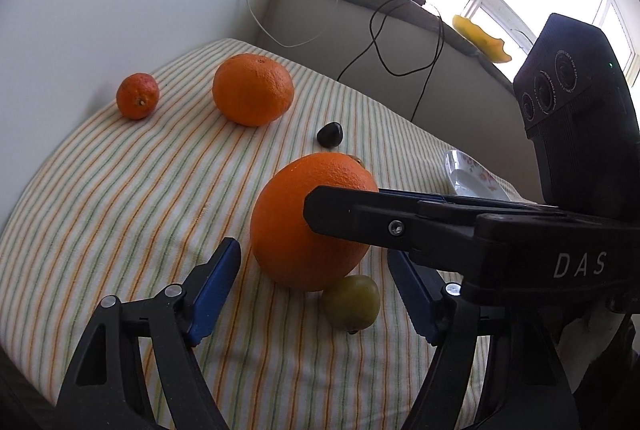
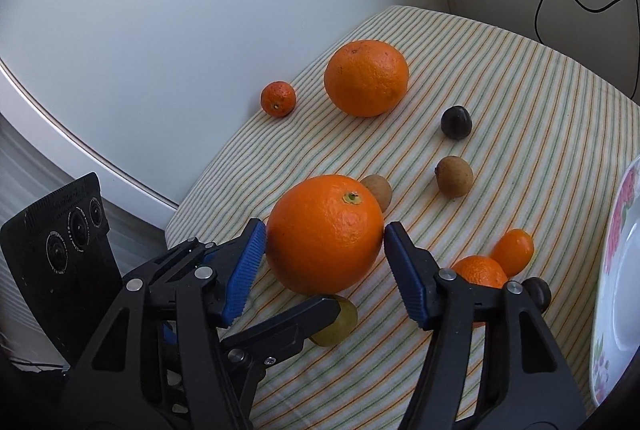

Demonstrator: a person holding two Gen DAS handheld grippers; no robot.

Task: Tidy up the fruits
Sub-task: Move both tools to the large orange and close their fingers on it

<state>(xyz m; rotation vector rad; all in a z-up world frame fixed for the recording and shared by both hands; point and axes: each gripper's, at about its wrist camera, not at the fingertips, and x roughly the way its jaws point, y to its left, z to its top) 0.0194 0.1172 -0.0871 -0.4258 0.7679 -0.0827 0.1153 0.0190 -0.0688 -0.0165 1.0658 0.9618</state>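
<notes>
A: Which step is this?

B: The pick-up of the large round orange nearest the camera (image 2: pixel 324 234), I'd say. It sits on the striped green-and-orange cloth (image 2: pixel 520 109), with a pale green grape (image 2: pixel 340 322) touching its near underside. The right gripper (image 2: pixel 325 258) brackets it — blue ribbed pads right at the peel on either side, the right-hand one seemingly touching, though I can't tell whether they press yet. I'd call the jaws apart, not clamped.

A: And the other gripper?

B: The left gripper (image 1: pixel 316 294) hangs just in front of the same orange with its jaws apart, nothing between the pads but cloth and that grape close by.

A: What does the next move call for?

B: Closing squarely across the widest part, then a straight lift so the grape and the brown oval fruit behind it (image 2: pixel 378 191) aren't rolled. The likely destination is the white floral-rimmed plate (image 2: pixel 618 242) at the right edge — that's my guess.

A: Any writing?

B: In the left wrist view, "DAS" in white letters on the right gripper's black body (image 1: pixel 580 264). The print around the camera lenses is too small to read.
</notes>
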